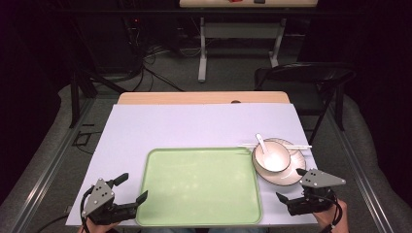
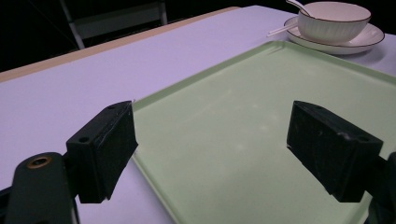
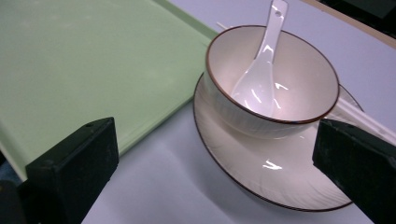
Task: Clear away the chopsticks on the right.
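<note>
While both grippers hover with fingers wide, the right gripper [image 1: 291,187] is nearer the white ceramic bowl [image 3: 273,79] (spoon inside). It sits on a saucer [image 3: 261,172] just ahead, beside the green plastic tray [image 1: 199,187]; the left gripper [image 1: 132,188] straddles the tray's corner.

Chopsticks [image 1: 296,145] partly behind bowl [image 1: 272,156]

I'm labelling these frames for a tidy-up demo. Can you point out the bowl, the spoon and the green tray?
bowl [image 3: 299,88]: right gripper view, on its inner wall.
spoon [image 3: 261,77]: right gripper view, on the lower handle, inside the bowl.
green tray [image 1: 199,187]: high view, on its bare floor.
</note>
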The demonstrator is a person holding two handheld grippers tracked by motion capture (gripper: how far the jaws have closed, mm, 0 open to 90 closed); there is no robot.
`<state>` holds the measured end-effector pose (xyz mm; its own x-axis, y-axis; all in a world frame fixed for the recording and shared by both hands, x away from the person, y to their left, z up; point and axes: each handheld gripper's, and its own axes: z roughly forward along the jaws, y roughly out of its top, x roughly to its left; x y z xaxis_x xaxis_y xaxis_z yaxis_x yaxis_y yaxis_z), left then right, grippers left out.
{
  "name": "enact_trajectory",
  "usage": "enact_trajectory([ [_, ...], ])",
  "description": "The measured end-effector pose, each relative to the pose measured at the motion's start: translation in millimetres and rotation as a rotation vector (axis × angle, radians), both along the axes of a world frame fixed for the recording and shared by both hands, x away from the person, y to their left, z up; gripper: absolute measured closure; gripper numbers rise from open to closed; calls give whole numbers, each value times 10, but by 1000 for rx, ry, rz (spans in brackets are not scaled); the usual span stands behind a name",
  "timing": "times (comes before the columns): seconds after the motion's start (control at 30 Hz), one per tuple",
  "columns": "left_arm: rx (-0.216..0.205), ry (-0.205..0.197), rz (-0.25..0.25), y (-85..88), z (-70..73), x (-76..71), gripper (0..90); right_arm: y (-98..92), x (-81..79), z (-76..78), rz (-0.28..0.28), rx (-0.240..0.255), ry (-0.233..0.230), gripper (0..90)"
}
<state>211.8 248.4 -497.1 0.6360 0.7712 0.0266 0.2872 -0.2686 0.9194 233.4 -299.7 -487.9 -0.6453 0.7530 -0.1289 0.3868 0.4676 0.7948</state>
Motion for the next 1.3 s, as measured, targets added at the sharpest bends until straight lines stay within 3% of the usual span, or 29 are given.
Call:
enact_trajectory([
  [0.27, -1, 0, 0, -2, 0, -1, 157, -106, 134, 142, -59, -4, 9, 0],
  [0.53, -4, 0, 4, -1, -1, -1, 157, -195, 305, 328, -76, -8, 22, 0],
  [0.8, -20, -4, 6, 13, -1, -6, 157, -263, 501, 479, -65, -42, 20, 0],
  [1.17, -43, -19, 62, 33, -9, -8, 157, -313, 781, 616, -69, -104, 39, 0],
  [1.3, -57, -43, 82, 50, -12, -27, 157, -343, 886, 629, -83, -118, 43, 0],
])
